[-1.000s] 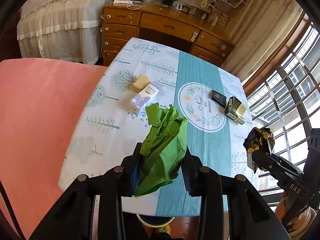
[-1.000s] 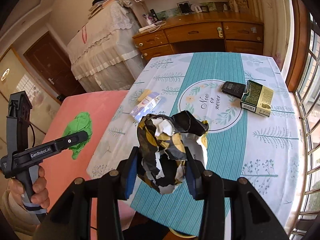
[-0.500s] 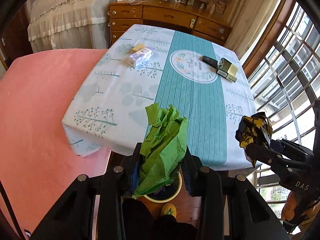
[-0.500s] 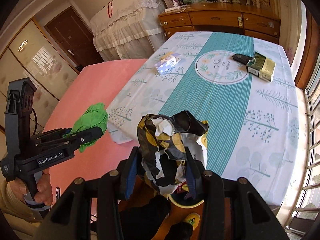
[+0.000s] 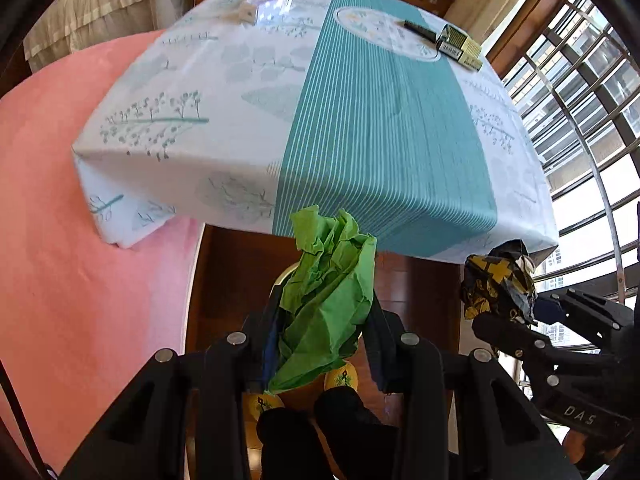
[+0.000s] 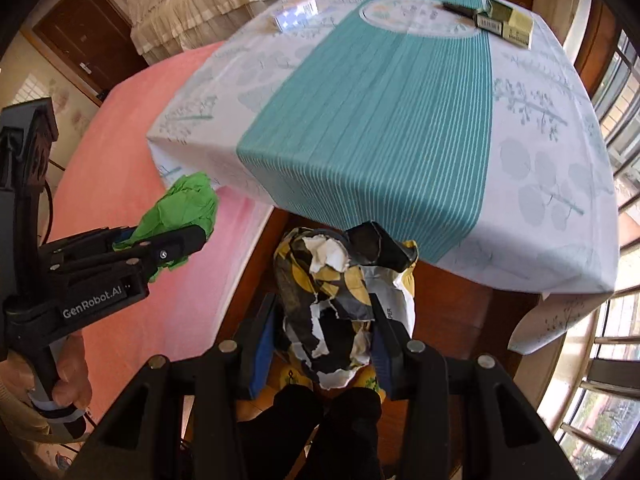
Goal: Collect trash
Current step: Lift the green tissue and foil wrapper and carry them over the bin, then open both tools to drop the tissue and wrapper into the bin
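My left gripper (image 5: 322, 316) is shut on a crumpled green paper (image 5: 328, 296), held below the near edge of the table (image 5: 360, 128). It also shows in the right wrist view (image 6: 180, 208). My right gripper (image 6: 324, 320) is shut on a crumpled black, yellow and white wrapper (image 6: 332, 292), which also shows in the left wrist view (image 5: 498, 280). Both hang over the wooden floor in front of the table. A pale rim of a bin (image 5: 282, 276) peeks out behind the green paper, mostly hidden.
On the tablecloth lie a green cigarette pack (image 6: 506, 20), a dark flat item (image 6: 460, 9) and a white-blue box (image 6: 294, 14). A pink bed (image 5: 80, 240) lies left. Window bars (image 5: 580, 100) stand right. Yellow slippers (image 5: 340, 378) are below.
Both grippers have pulled back off the table and dropped below its near edge, tilting down toward the floor. Both still hold their paper.
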Motion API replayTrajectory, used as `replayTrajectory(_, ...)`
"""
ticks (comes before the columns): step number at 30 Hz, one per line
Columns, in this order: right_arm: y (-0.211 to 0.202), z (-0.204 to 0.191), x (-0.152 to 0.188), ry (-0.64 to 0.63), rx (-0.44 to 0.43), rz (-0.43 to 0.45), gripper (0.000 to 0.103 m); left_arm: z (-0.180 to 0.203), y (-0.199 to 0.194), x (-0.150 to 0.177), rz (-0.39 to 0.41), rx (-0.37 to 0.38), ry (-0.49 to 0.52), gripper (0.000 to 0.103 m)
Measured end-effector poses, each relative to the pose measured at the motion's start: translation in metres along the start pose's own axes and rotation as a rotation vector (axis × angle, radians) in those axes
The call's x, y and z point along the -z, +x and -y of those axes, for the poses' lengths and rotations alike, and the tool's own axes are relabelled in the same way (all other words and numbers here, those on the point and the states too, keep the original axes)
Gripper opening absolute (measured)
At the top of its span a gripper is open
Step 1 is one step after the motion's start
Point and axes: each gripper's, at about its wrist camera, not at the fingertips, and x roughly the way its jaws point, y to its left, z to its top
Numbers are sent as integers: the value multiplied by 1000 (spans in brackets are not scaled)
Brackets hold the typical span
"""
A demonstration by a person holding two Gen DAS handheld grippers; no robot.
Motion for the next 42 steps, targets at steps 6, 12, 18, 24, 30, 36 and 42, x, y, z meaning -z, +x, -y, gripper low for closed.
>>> replayTrajectory(6,89,12,32,61,53,-94,42,-18,85,34,-75,-6,-15,34)
replayTrajectory(12,182,33,50,102,85,-140,43,-33,169,53,-120,7,-27,35)
replayTrajectory(18,269,59,61,146,90,-175,43,-48,253,67,-160,27,-40,36)
replayTrajectory(24,325,83,62,223,53,-207,46,-57,314,75,-195,49,-47,42)
replayTrajectory(30,347,100,57,254,42,-211,53,-57,332,78,-199,67,-36,79)
replayTrajectory(36,343,106,50,243,56,-200,61,-61,322,74,-187,65,-80,97)
replayTrajectory(42,311,99,48,249,80,-207,61,-60,285,72,-157,27,-80,97)
